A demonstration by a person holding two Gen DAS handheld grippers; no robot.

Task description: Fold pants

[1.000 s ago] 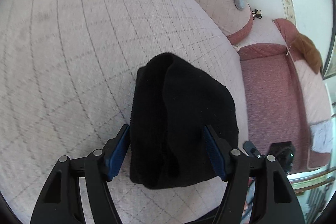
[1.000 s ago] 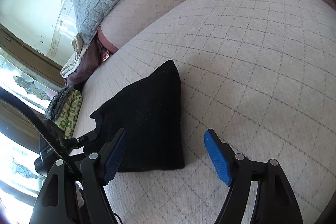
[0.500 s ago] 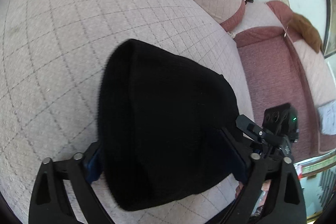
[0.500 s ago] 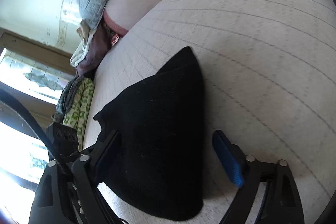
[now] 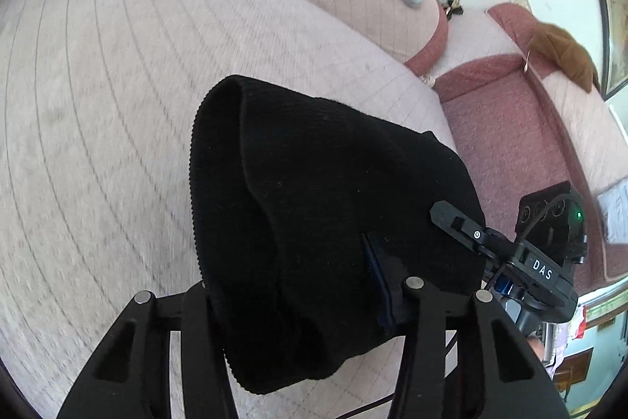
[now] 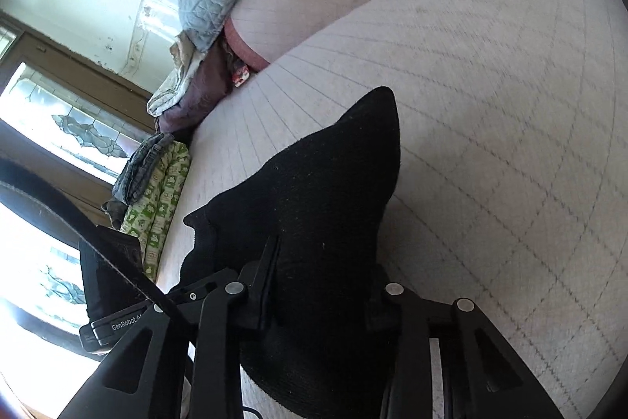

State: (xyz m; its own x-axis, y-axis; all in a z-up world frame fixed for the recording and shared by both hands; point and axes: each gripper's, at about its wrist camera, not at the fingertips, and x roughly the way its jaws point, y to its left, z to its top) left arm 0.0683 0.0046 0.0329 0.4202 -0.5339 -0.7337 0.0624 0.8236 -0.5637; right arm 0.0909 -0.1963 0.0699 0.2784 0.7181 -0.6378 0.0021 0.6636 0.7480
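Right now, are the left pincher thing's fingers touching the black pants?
Touching. In the left wrist view the left gripper is closing on the folded black pants; the cloth fills the gap and bulges over its right finger.

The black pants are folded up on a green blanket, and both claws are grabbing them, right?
Not green. The black pants lie on a pale pink quilted cover, as the left wrist view shows. Both the left claw and right claw are closing on them.
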